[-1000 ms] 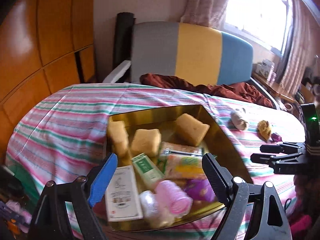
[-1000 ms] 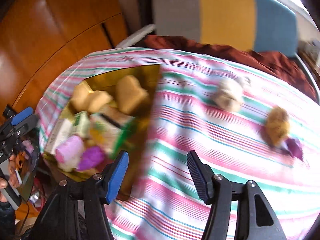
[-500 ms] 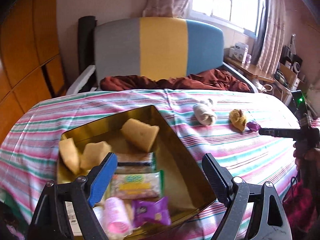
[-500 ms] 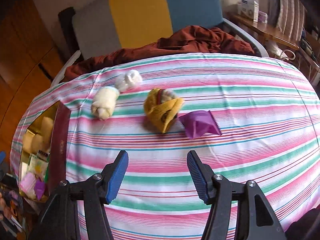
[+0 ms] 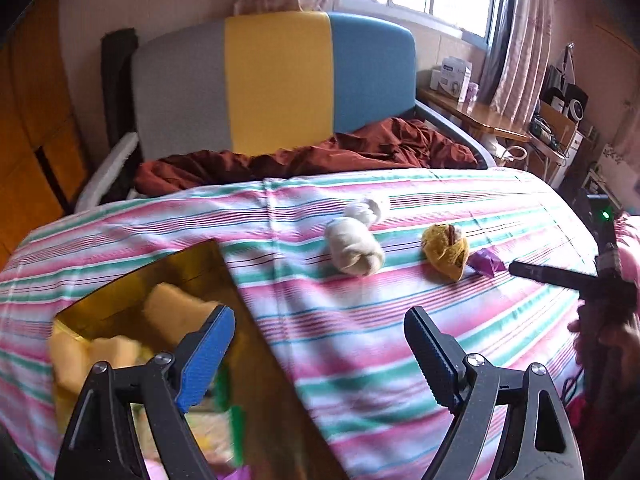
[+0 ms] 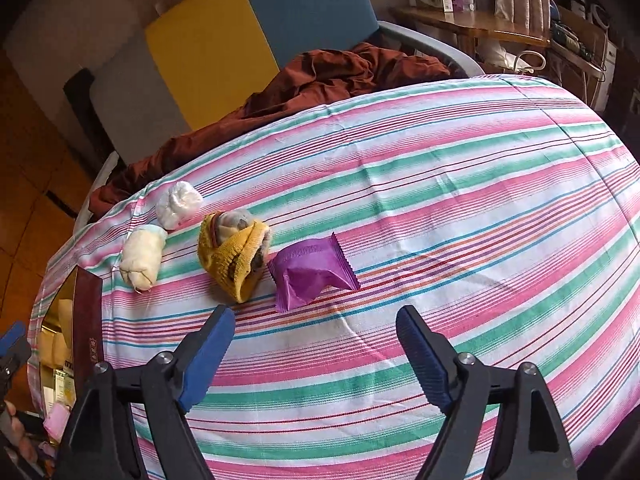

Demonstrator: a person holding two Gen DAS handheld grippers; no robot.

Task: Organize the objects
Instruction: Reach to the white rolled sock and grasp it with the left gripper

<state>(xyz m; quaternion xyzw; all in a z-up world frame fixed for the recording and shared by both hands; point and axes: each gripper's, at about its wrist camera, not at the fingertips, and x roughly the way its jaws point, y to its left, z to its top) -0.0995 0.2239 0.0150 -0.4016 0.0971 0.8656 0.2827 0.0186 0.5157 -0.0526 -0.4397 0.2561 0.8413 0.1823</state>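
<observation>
Tools (image 5: 320, 344) (image 6: 316, 344) agape, low over tablecloth (image 6: 440, 208)

On the bed lie two pale sock rolls (image 6: 142, 258) (image 6: 178, 205), one yellow sock roll (image 6: 234, 254), one purple packet (image 6: 314, 272) and one gold box (image 5: 132, 292).

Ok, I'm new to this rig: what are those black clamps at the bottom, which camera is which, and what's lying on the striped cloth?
They are two hand-held grippers, each with a fisheye camera looking along its fingers. The left gripper hangs open and empty beside the gold tray of snacks. The right gripper is open and empty too, facing three loose things on the cloth: a purple packet, a yellow sock and a white sock. Nothing is held.
</observation>
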